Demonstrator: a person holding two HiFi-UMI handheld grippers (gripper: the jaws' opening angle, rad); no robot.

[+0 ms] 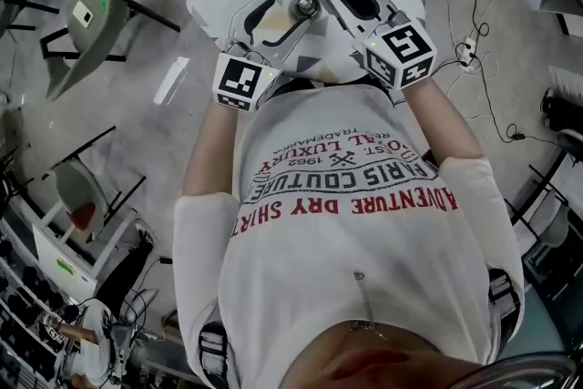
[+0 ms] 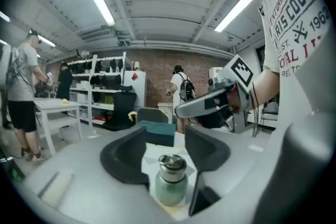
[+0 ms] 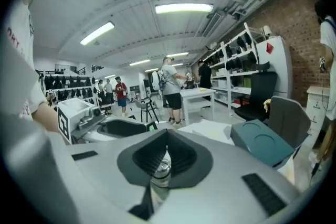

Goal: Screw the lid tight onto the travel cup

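Left gripper (image 2: 165, 140) is hovering, jaws apart, with the steel-lidded green travel cup (image 2: 170, 183) showing untouched between them at lower centre; right gripper (image 3: 167, 136) is hovering, jaws together, empty.

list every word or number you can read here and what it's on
"ADVENTURE DRY SHIRT": shirt, upside down in the head view.
"COUTURE", "1962", "REAL LUXURY": same shirt; its smaller line is too small to read.
marker cubes: square codes only, no words.
travel cup: no print visible.
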